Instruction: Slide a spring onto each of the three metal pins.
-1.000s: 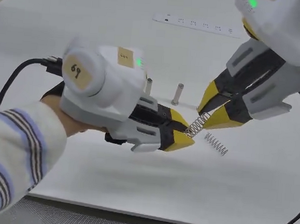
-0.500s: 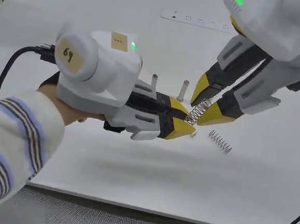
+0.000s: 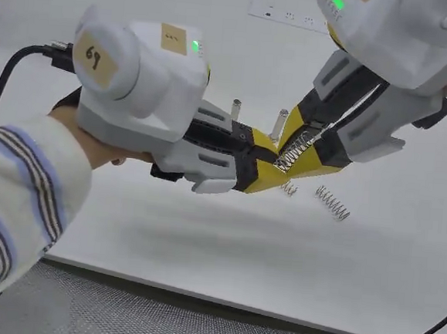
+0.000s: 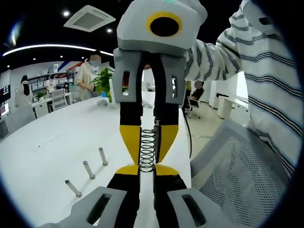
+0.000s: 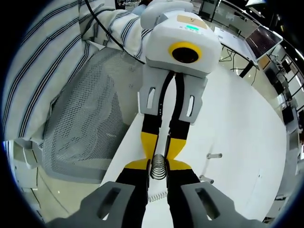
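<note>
**A:** Head view first. The left gripper [image 3: 268, 164], held in a hand [image 3: 93, 145] with a striped sleeve [image 3: 20, 197], comes in from the left. The right gripper [image 3: 301, 148] comes down from the far right, and they meet tip to tip above the white table [image 3: 202, 243].

**B:** And the spring [image 3: 292, 155]?

**A:** It's up off the table, lying slantwise between the right gripper's yellow jaws, which press on it from both sides. Just behind the tips stand two pins [image 3: 237, 108], upright and bare. A loose spring [image 3: 332, 203] lies on the table to the right, with another coil [image 3: 287, 189] nearer the jaws. A power strip [image 3: 293, 18] sits at the far edge.

**B:** Over to the left gripper view.

**A:** Its own jaws are clenched on the spring's near end, and the coil runs straight up into the right gripper's jaws facing it. All three pins stand in a row on the table, low and to the left, well apart from the spring.

**B:** And the right gripper view?

**A:** Here the spring shows end-on, a round coil pinched between this gripper's yellow tips. The left gripper faces it head-on. Two pins stand to the right. The loose spring lies on the table below the jaws, beside a mesh chair [image 5: 85, 123].
</note>
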Demonstrator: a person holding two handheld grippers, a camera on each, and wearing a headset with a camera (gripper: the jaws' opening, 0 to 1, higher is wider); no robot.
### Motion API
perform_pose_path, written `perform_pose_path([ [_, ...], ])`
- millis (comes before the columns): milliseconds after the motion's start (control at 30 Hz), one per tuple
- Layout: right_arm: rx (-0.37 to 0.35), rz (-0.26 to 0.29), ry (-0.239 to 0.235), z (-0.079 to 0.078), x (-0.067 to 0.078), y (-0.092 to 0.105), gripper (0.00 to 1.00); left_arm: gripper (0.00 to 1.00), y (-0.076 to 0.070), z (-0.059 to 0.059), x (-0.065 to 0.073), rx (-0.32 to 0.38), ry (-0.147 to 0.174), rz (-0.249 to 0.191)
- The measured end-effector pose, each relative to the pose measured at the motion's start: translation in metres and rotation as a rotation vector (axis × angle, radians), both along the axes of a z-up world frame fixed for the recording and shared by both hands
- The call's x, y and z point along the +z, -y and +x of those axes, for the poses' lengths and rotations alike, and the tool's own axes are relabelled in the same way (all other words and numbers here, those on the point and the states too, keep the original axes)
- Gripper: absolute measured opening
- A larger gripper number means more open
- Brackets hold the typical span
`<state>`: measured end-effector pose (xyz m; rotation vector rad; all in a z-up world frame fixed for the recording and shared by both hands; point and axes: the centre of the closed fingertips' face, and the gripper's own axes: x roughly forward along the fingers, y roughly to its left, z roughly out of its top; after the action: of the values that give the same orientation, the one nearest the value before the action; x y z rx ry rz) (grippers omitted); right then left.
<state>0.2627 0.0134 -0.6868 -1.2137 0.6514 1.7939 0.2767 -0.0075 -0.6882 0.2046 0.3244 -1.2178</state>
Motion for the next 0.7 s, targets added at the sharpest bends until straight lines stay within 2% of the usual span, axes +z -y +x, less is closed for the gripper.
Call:
perform_pose_path([
  [367, 0.005, -0.026, -0.002, 0.0, -0.004, -0.002, 0.09, 0.02, 0.001, -0.002, -0.004, 0.003, -0.011, 0.003],
  [533, -0.044, -0.033, -0.023, 0.0, -0.004, -0.007, 0.08, 0.02, -0.003, -0.004, -0.004, -0.003, -0.028, -0.009],
  [700, -0.08, -0.04, -0.019, 0.002, -0.007, -0.012, 0.08, 0.02, -0.008, -0.002, -0.006, 0.001, -0.028, 0.006],
])
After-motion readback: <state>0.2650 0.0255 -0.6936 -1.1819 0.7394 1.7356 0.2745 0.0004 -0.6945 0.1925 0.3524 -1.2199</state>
